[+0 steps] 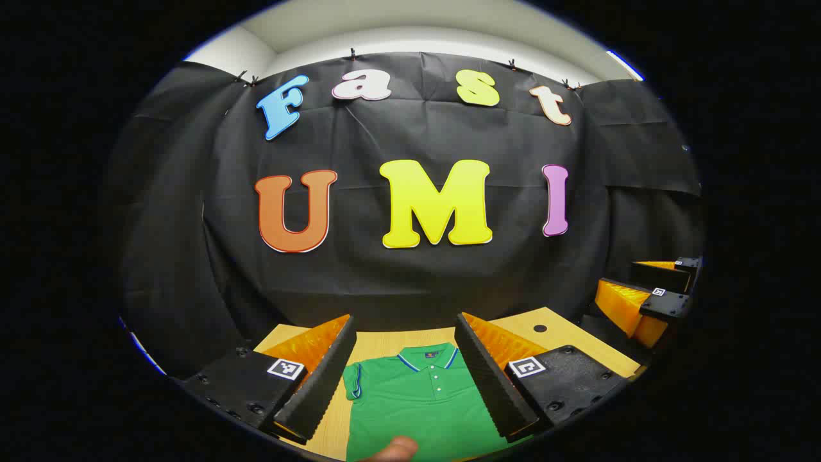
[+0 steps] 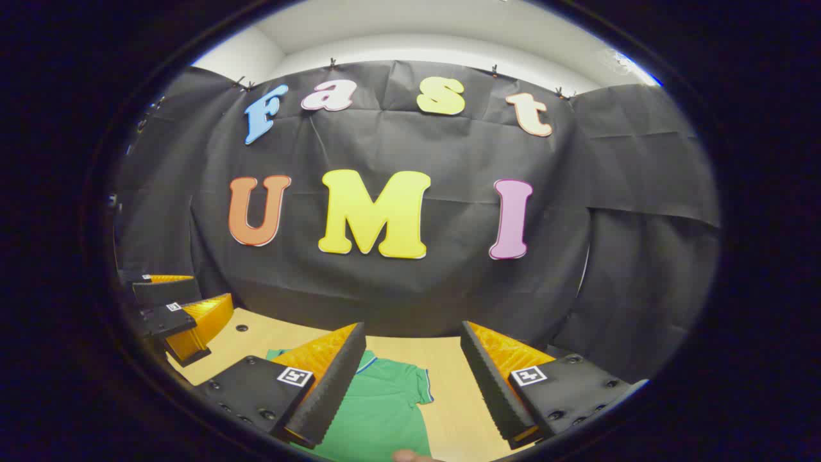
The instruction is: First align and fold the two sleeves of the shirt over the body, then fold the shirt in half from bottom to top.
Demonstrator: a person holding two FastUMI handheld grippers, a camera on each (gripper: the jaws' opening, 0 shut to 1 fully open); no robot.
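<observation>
Presently we find the green polo shirt point(image 1: 417, 404) lying flat on the wooden table point(image 1: 551, 321), collar toward the wall. Left gripper point(image 1: 405, 366) and right gripper point(image 2: 410, 375) hover above it, jaws wide, holding nothing.

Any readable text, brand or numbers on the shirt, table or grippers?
Shirt, neck label: a small mark, too small to read.
Left gripper, square tags: black-and-white code patterns, no words or numbers.
Right gripper, square tags: same kind of pattern, nothing to read.
Table: none.
</observation>
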